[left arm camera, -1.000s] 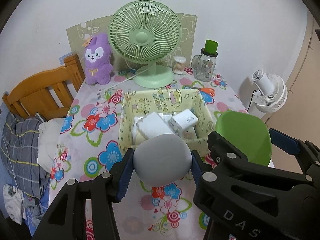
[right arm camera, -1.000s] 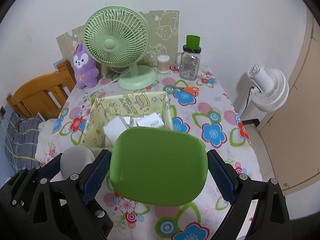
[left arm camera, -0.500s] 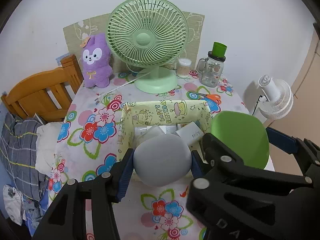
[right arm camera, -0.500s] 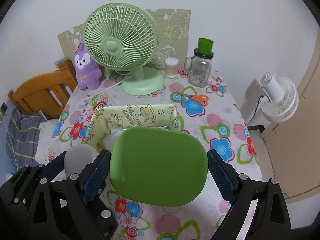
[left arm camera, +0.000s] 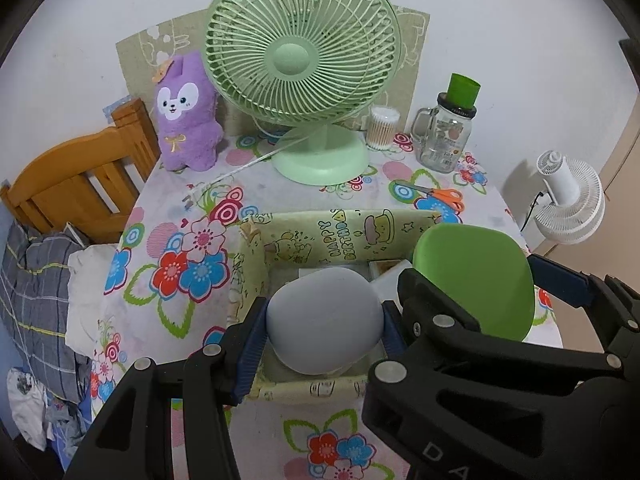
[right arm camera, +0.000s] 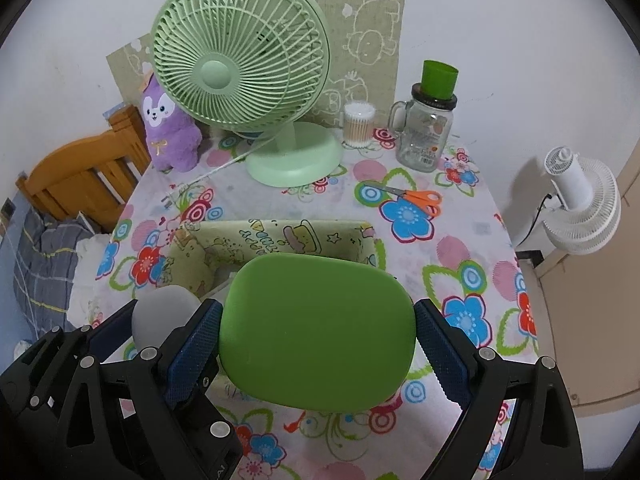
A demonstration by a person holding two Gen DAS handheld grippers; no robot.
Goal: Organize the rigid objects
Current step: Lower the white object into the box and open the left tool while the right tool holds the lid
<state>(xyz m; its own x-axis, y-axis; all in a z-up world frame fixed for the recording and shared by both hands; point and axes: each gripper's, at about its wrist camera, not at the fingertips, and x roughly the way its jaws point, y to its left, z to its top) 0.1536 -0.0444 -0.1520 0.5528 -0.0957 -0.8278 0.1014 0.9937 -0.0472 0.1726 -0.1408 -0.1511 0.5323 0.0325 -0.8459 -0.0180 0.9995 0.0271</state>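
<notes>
The left gripper [left arm camera: 323,322] is clamping a grey rounded object [left arm camera: 322,320], and the right gripper [right arm camera: 317,334] is clamping a wider green rounded case [right arm camera: 316,332]; both are carrying their loads forward and slightly down compared with a second ago. The grey object is now hanging over the inside of the yellow patterned box [left arm camera: 256,256] on the counter [left arm camera: 168,208], with the green case beside it over the box's right part. Releasing into the box looks like the coming step. Beyond, the green fan [left arm camera: 302,60] is standing untouched.

Matt, smooth green case [right arm camera: 316,330]; matt grey case [left arm camera: 323,320]; glossy floral tablecloth [left arm camera: 168,216]; fuzzy purple plush [left arm camera: 186,120]; wooden chair [left arm camera: 76,184].
</notes>
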